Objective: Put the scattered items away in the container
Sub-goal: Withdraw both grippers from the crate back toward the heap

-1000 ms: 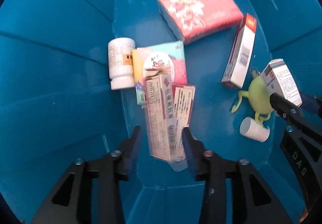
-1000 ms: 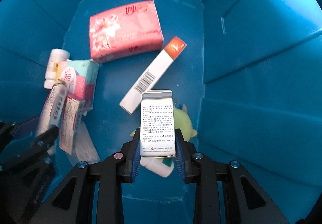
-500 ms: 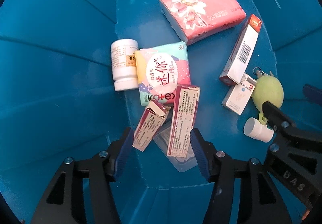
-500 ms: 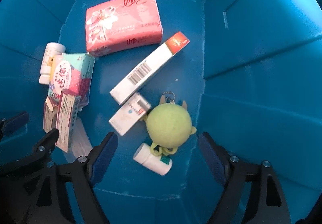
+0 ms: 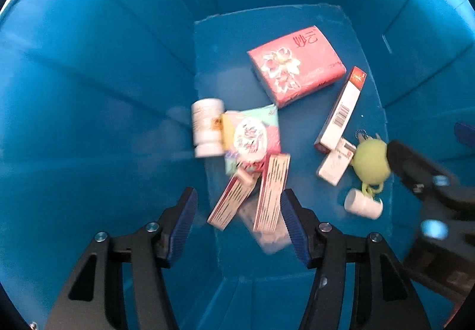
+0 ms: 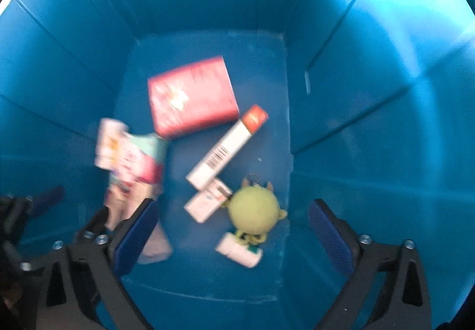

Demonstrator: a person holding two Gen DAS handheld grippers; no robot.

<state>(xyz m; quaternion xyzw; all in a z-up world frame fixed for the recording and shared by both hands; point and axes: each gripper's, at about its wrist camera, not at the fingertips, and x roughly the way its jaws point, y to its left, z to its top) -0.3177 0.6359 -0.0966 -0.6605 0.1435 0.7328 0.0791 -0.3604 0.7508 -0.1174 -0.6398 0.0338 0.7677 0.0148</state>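
- Down inside the blue container, as the left wrist camera sees it, the left gripper is hanging with its jaws partly apart and nothing pressed between the blue pads; two pink medicine boxes are lying on the floor below the gap, over a clear blister pack.
- Beyond them a white bottle is lying beside a pastel pad packet, and a pink tissue pack is resting further back.
- Toward the right wall a long white carton is lying slantwise, with a small white box at its near end, touching a green plush toy; a small white vial is lying just in front of the toy.
- Black parts of the right gripper are showing at the right edge.
- Over the same container, in the blurred right wrist view, the right gripper is standing with jaws that have just been opening, now spread wide and holding nothing.
- Below it the small white box, the green plush toy and the small white vial are lying together on the floor, with the long white carton and the pink tissue pack behind.
- At the left the pastel pad packet is smeared by blur, and the left gripper is showing at the edge.
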